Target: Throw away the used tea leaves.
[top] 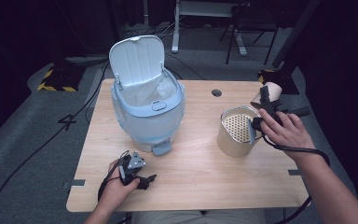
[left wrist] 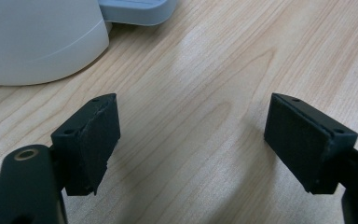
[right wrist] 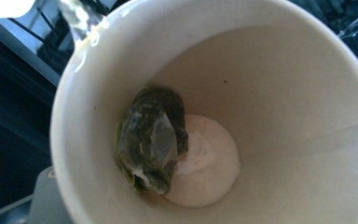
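Paper cup [top: 266,94] with a used tea bag [right wrist: 151,140] pinched by the right gripper [top: 264,108] above the strainer pot [top: 237,131], tilted for emptying; left gripper [top: 142,179], spread, rests on the desk [top: 200,177] near the open bin [top: 147,107].

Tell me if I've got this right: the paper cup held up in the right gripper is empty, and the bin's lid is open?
Not quite. The paper cup isn't empty: the right gripper view shows a used, wet tea bag lying at its bottom. The rest holds: the right gripper holds the cup up, and the bin's lid stands open.
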### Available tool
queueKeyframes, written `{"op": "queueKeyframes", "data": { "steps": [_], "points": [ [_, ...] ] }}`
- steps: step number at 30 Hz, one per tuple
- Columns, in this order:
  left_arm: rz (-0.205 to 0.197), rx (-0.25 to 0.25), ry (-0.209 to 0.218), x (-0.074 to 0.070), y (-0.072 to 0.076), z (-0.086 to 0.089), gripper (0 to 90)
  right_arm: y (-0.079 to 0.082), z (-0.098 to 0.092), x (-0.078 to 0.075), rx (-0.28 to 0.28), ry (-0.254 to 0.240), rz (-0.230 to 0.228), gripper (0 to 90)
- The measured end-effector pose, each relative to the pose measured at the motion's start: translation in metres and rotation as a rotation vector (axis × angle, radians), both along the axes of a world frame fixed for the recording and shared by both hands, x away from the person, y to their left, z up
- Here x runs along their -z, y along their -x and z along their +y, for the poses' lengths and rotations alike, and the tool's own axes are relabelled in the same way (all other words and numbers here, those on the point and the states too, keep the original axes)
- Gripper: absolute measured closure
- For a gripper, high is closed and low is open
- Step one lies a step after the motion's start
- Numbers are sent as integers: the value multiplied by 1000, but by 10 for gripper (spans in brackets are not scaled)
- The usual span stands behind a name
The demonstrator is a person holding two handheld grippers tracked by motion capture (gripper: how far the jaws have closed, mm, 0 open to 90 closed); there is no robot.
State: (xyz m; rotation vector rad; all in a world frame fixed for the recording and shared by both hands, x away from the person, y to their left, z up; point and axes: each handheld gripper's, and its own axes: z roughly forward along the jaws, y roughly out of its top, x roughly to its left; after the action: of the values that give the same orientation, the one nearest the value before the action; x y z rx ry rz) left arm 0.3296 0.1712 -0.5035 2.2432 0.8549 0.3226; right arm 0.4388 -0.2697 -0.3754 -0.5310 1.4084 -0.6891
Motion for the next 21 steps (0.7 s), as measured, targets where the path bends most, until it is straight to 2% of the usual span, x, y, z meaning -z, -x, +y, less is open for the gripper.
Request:
{"op": "queueKeyframes", "data": {
  "steps": [3, 10, 11, 16, 21],
  "points": [
    [-1, 0, -1, 0, 0, 0, 190, 1, 2, 0, 0, 50, -26, 289],
    [0, 0, -1, 0, 0, 0, 190, 1, 4, -1, 14, 108, -49, 293],
    [-1, 0, -1, 0, 0, 0, 190, 1, 6, -2, 18, 133, -65, 294],
    [-1, -1, -1, 0, 0, 0, 190, 3, 8, -7, 15, 164, -100, 294],
    [-2, 0, -1, 0, 0, 0, 190, 3, 11, -12, 29, 228, -161, 297]
  ]
}}
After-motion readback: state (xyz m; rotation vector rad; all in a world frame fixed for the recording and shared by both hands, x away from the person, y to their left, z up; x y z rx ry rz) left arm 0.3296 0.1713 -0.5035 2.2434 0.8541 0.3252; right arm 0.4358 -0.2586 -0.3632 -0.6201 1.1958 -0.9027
